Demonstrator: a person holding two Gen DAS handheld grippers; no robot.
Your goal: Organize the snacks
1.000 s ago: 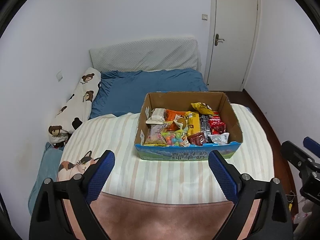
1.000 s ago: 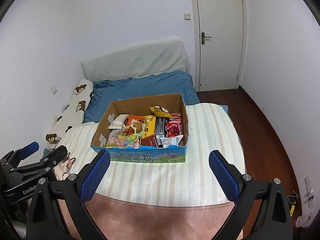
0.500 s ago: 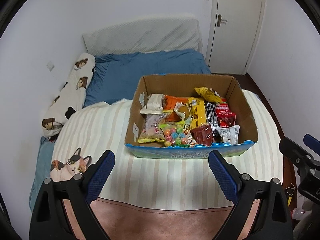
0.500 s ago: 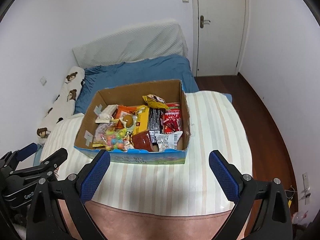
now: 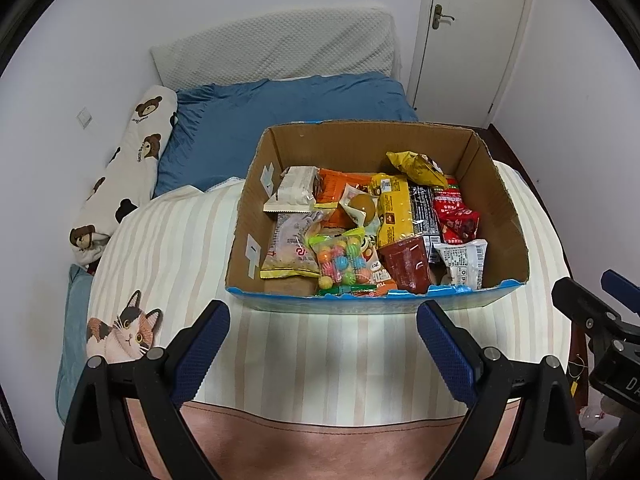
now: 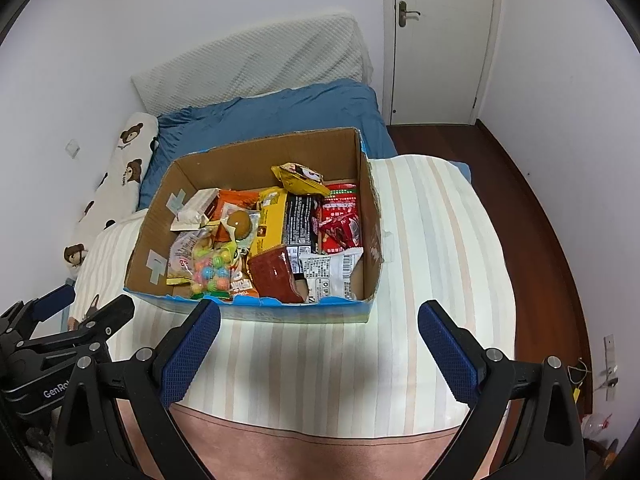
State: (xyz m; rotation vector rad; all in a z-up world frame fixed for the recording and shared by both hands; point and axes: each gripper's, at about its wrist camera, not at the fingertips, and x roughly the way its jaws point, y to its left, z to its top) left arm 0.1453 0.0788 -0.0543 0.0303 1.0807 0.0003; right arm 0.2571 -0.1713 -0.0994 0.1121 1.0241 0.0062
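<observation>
Both tools poised before the snack box on the bed

The cardboard box [image 5: 496,184] sat on the striped blanket [image 5: 172,248] of the bed, filled with snacks: a yellow packet [image 5: 394,210] near its middle, a bag of coloured candy balls [image 5: 340,260] at its near wall, red packets [image 5: 456,216] toward its right wall. The left tool [image 5: 322,332] hung just short of the box's near wall, jaws wide and empty; the right tool [image 6: 318,330] did likewise, also wide and empty.
</observation>
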